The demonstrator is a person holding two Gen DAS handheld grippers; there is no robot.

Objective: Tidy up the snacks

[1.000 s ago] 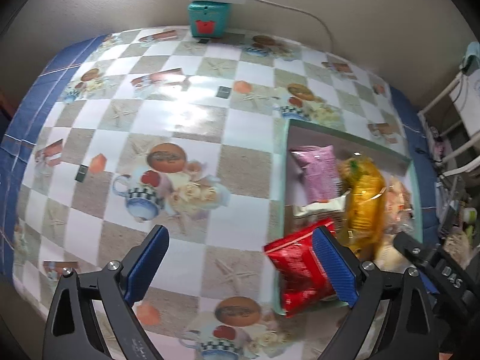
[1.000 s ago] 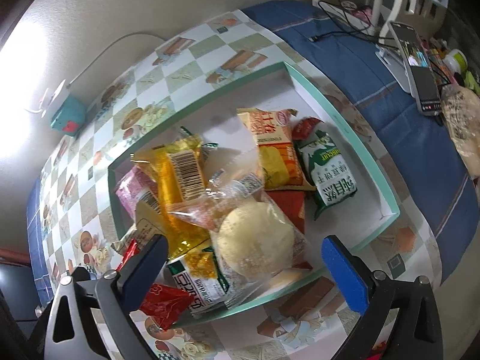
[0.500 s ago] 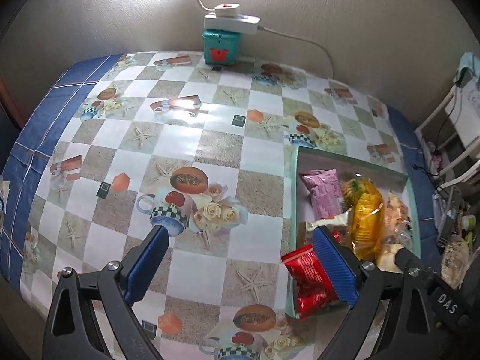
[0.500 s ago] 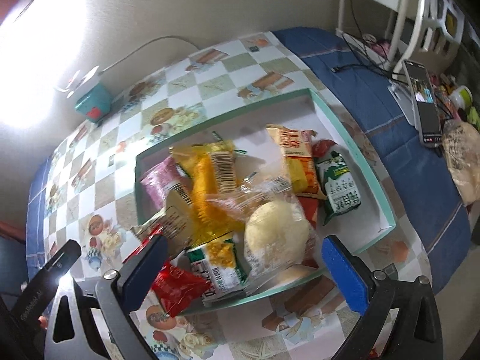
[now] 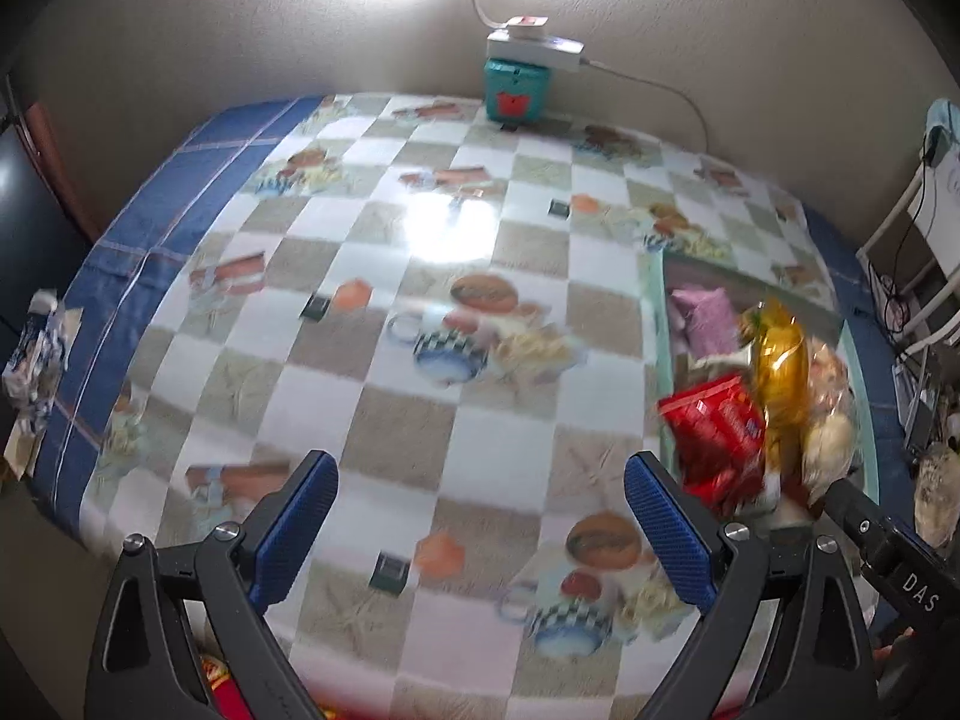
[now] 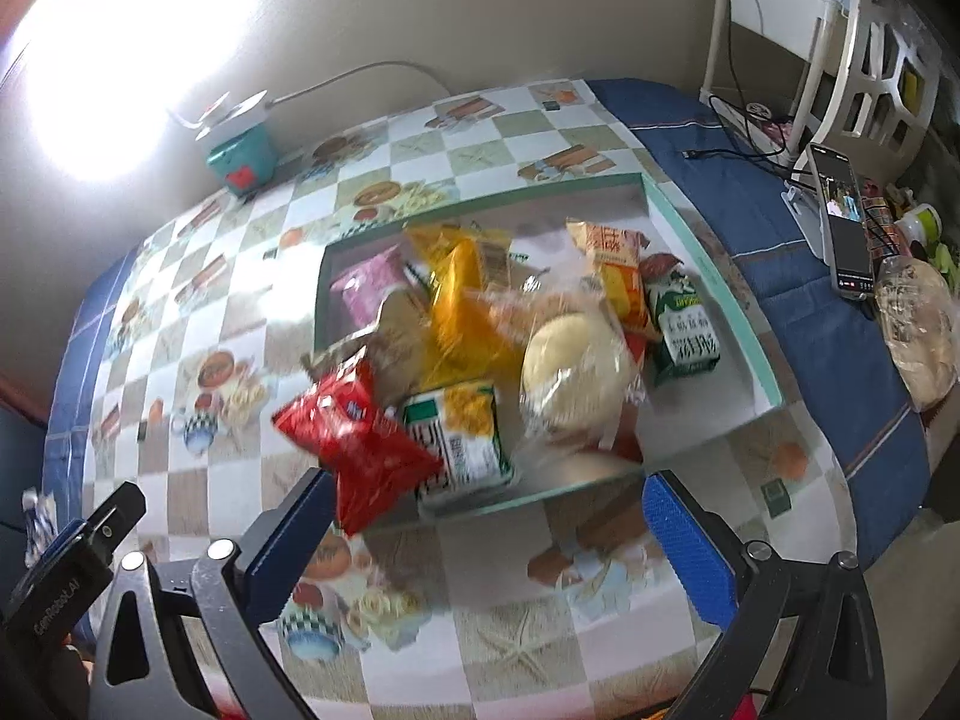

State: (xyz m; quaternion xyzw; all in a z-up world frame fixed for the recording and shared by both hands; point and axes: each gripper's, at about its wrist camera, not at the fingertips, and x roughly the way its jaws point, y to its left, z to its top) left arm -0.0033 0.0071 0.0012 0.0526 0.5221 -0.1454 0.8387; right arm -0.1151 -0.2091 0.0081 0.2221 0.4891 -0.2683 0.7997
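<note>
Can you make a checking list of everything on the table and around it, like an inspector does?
Surface: table under a checked cloth with teacup pictures and blue borders.
Job's things: teal tray piled with snacks; red packet hanging over its rim; round bun, yellow bag, pink packet, green packet inside.
Clutter: teal box by the wall, power strip on top.
Grippers: left hand-held gripper open, empty, over bare cloth; right hand-held gripper open, empty, before the tray.
Cables: white cord from the strip; black wires on the blue border.
Surroundings: beige wall, bright lamp glare, phone on a stand, white rack.
</note>
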